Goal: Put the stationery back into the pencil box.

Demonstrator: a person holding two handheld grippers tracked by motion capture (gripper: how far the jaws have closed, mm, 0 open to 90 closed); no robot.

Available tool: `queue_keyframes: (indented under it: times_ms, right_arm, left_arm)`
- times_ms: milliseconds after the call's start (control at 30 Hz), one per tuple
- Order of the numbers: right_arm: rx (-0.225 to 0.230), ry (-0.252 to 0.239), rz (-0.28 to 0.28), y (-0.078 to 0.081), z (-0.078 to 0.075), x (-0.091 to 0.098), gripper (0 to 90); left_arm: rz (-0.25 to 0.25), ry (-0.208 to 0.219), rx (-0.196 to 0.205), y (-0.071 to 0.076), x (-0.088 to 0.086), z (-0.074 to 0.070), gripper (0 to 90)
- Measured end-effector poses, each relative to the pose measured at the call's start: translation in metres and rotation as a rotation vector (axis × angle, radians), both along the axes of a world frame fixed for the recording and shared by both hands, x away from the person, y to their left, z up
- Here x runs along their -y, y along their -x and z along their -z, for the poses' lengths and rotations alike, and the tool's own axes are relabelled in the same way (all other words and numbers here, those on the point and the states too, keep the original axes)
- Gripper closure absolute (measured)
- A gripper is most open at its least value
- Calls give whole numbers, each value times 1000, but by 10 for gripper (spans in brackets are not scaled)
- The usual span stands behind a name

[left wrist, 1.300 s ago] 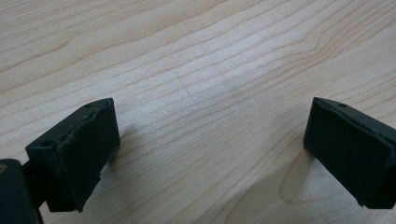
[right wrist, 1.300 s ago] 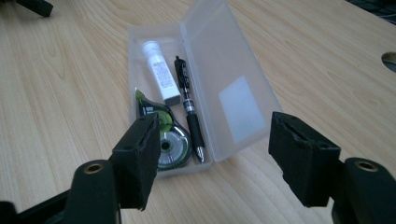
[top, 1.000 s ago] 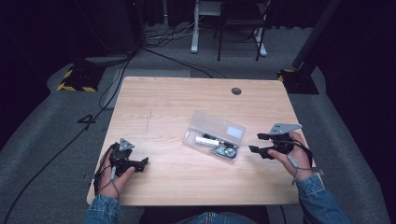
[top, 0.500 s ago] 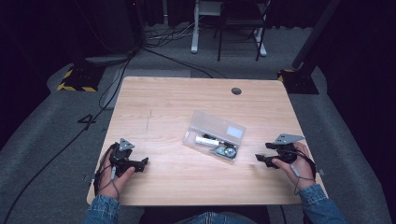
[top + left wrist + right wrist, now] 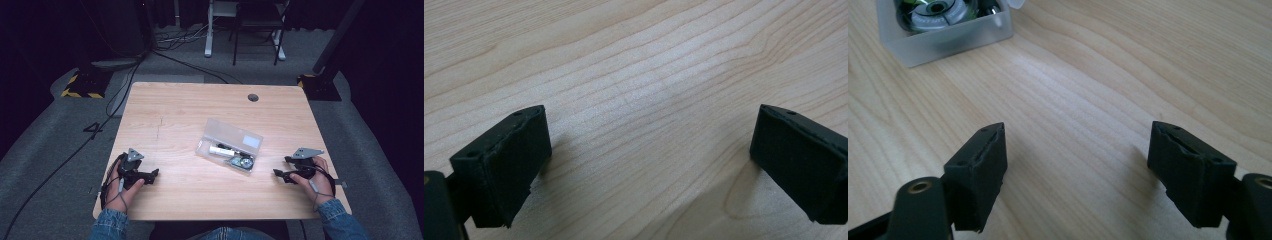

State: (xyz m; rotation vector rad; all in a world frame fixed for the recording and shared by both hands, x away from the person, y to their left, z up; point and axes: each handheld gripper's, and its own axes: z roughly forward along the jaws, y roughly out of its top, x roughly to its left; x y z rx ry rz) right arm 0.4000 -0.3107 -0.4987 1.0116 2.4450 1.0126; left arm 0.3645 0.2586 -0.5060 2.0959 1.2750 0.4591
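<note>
The clear plastic case [image 5: 229, 145] lies shut at the middle of the tabletop [image 5: 170, 115], untouched, with both left tongs [image 5: 152, 175] and right tongs [image 5: 278, 173] near the front corners, jaws wide and empty, the right having just been opening, so handling looks either finished or unstarted.

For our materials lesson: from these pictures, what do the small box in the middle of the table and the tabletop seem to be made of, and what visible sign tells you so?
Box: probably clear, slightly frosted plastic; a metal-looking cylinder and ring show through its walls.
Tabletop: light wood or a wood-look laminate with a matt finish; long wavy grain lines run across it, plain in both gripper views. Solid wood or printed surface cannot be told.
</note>
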Motion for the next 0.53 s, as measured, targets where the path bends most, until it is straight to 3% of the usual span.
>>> queue_keyframes:
  times_ms: [100,300,533]
  right_arm:
    - [17,-33,4,-3,6,0,141]
    - [6,-22,-6,-7,6,-3,63]
    - [7,-14,-3,-7,6,-4,51]
  left_arm:
    - [0,0,0,0,0,0,31]
    - [0,0,0,0,0,0,31]
    - [0,-2,0,0,0,0,31]
